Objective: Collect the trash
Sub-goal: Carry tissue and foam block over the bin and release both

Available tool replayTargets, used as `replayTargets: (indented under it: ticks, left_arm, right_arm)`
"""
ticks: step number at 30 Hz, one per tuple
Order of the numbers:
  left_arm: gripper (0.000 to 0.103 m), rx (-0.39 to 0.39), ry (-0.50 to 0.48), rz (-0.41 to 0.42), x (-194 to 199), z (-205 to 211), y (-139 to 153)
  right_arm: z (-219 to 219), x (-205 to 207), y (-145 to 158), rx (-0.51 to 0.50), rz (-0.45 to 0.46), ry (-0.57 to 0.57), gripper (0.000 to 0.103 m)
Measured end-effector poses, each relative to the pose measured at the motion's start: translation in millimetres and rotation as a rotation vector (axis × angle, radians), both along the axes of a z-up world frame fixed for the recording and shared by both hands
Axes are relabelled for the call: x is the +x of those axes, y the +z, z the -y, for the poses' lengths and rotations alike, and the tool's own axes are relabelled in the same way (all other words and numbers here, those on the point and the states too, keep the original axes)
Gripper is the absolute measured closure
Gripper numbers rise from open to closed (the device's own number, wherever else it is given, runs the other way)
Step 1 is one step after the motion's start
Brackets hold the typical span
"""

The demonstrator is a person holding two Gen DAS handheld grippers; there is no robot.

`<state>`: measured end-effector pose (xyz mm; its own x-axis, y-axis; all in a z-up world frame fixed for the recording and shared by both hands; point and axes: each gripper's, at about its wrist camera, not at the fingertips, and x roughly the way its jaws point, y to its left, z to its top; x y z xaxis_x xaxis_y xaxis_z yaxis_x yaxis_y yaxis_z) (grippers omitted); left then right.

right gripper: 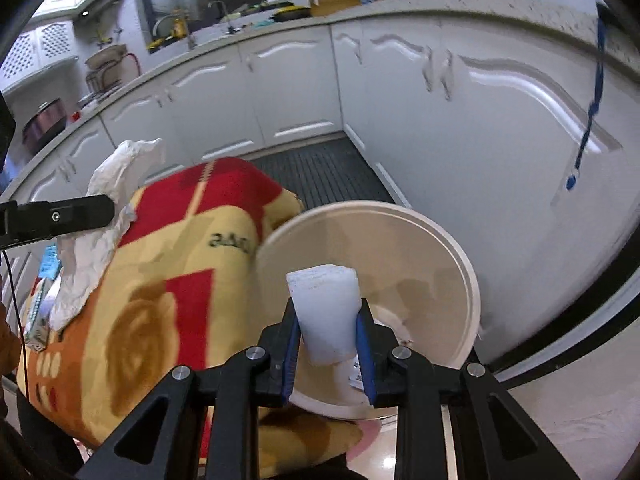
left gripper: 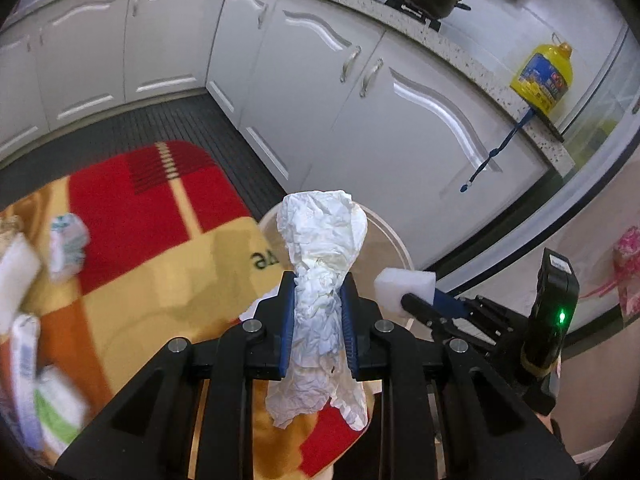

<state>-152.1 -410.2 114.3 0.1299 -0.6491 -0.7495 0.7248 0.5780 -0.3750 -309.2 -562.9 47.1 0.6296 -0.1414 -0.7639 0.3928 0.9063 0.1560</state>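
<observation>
A crumpled white paper (left gripper: 322,280) is pinched between the blue pads of my left gripper (left gripper: 319,294), which is shut on it; the paper sticks out above and below the jaws. My right gripper (right gripper: 327,312) is shut on a white foam block (right gripper: 326,312), held over the open mouth of a round white bin (right gripper: 460,264). In the left wrist view the right gripper (left gripper: 416,300) and its foam block (left gripper: 402,286) hang just right of the bin's rim (left gripper: 394,236). In the right wrist view the left gripper (right gripper: 108,206) with its paper (right gripper: 100,224) sits at the left, above the blanket.
A red, yellow and orange blanket (left gripper: 160,248) covers the surface left of the bin, with several wrappers (left gripper: 68,244) lying on it at the left. White kitchen cabinets (left gripper: 320,92) and a dark ribbed floor mat (right gripper: 320,168) lie beyond. A yellow oil bottle (left gripper: 544,76) stands on the counter.
</observation>
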Motion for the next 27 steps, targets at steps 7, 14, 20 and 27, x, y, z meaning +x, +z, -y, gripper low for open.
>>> replayTargets:
  ticks: [7, 14, 20, 27]
  left_arm:
    - [0.084, 0.011, -0.003, -0.035, 3, 30, -23]
    - [0.082, 0.027, 0.006, -0.010, 2, 49, -36]
    - [0.066, 0.021, -0.004, -0.015, 2, 56, -40]
    - [0.045, 0.026, 0.019, -0.023, 4, 53, -43]
  right_arm:
    - [14, 4, -23, 0.011, -0.034, -0.027, 0.078]
    - [26, 5, -45, 0.032, -0.073, -0.061, 0.077]
    - [33, 11, -61, 0.040, -0.105, -0.093, 0.070]
    - [38, 9, -62, 0.052, -0.103, -0.126, 0.053]
